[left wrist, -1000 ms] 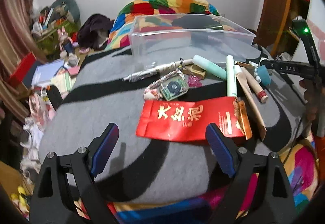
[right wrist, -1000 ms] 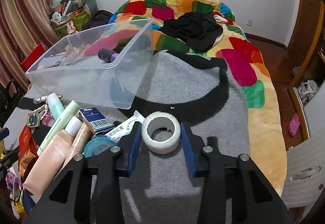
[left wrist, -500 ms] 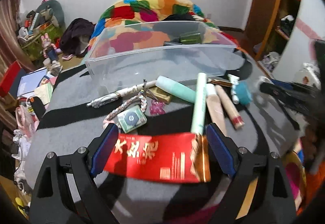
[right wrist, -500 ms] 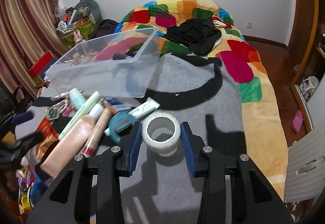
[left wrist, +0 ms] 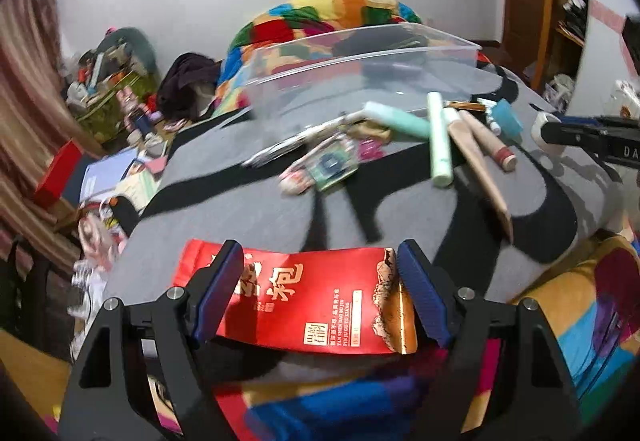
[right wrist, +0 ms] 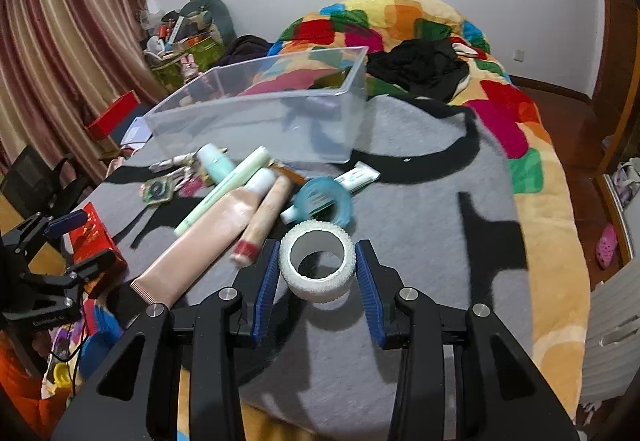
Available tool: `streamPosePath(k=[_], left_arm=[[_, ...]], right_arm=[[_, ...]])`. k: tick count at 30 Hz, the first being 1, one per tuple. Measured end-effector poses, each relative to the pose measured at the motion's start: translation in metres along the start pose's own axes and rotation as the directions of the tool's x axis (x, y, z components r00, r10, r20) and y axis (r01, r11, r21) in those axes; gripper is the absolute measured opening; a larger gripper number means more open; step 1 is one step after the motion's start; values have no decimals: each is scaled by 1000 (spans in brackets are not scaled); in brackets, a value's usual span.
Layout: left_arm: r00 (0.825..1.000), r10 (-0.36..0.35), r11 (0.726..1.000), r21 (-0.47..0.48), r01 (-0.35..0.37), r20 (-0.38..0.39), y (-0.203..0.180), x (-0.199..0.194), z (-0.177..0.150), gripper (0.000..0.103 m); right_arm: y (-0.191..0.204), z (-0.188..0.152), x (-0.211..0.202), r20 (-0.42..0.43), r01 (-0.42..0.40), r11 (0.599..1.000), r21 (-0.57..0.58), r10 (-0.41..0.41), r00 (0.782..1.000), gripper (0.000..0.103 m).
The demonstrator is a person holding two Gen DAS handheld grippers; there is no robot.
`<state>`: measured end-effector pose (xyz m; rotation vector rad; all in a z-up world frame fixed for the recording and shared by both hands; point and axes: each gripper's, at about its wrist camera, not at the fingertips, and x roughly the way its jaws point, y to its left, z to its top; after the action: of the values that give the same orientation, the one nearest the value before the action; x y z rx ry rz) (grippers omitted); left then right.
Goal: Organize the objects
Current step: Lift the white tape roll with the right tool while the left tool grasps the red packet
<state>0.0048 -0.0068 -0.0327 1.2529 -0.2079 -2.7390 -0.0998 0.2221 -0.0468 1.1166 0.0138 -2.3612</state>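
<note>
Both tools: left [left wrist: 320, 293] closing round red packet [left wrist: 308, 305]; right [right wrist: 316, 277] grips tape roll [right wrist: 317, 265].

Glossy red foil packet [left wrist: 304, 305] with shiny gold trim low in the left wrist frame, lying on a matt, felt-like grey-and-black cloth [left wrist: 248, 217]. Clear, smooth plastic bin [right wrist: 276, 117] at upper centre of the right wrist frame. Below it a white roll of rough, pebbled tape [right wrist: 318, 267] and a smooth, satiny beige plastic tube [right wrist: 204, 237].

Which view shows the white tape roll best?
The right wrist view: the white tape roll sits whole and sharp, clamped in the right hand-held gripper. The left wrist view shows only a sliver at its right edge.
</note>
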Motion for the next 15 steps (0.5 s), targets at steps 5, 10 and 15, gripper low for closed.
streamPosePath(k=[5,10,15], left_arm=[[1000,4,988,-152,-8,-26,24,-10,-11,84],[1000,-13,961,-276,9,-14,37,-19,-19,92],[998,-56,961,-271,46,-31,48,-22,-21,92]], right_arm=[[9,-4,-1,-3,-15,1000,-20,15,1000,35],[12,-8,-1,-5,-41,999,-9,41,999,35],[12,-11,-1,-12,-54,999,-1,54,998,35]])
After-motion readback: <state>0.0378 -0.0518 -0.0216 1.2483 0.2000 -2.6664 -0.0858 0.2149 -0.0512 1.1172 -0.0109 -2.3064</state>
